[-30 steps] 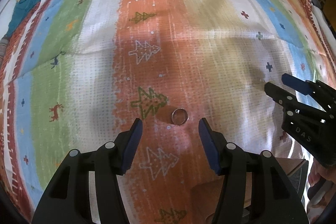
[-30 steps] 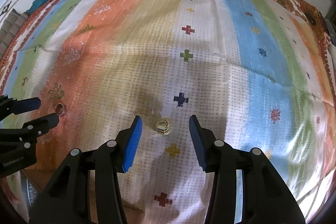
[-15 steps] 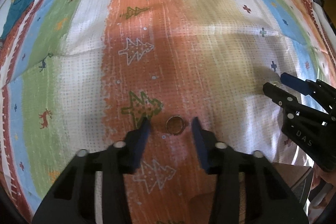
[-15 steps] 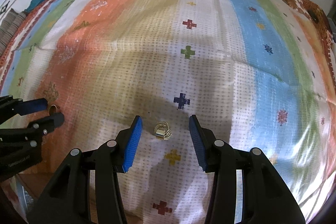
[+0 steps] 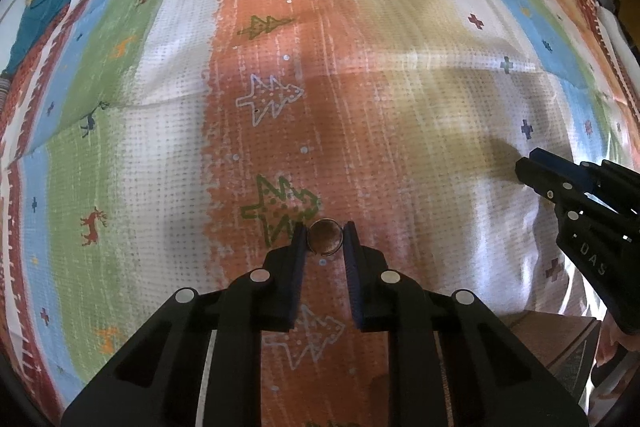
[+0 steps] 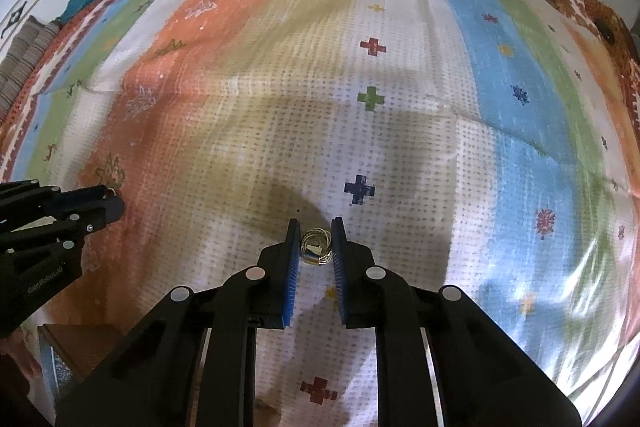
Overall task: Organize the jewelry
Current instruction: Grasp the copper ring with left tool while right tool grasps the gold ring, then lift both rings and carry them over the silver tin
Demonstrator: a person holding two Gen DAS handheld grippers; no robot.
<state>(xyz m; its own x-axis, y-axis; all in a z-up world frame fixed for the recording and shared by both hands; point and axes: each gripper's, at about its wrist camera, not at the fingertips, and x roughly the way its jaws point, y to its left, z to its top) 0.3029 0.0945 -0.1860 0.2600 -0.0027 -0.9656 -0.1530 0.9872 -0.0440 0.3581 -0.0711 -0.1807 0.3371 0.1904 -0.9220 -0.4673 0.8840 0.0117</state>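
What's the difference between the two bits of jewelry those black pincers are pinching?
The left gripper pinches a plain ring, a single smooth band; the right gripper pinches a gold cluster of several thin loops bunched together. The plain ring lies over the cloth's orange stripe; the gold cluster lies over the white stripe. Both are small, metallic, and caught between closed fingers.

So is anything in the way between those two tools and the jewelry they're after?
Nothing visible. The left tool has its fingers on either side of the plain ring, and the right tool brackets the gold ring on the striped cloth.
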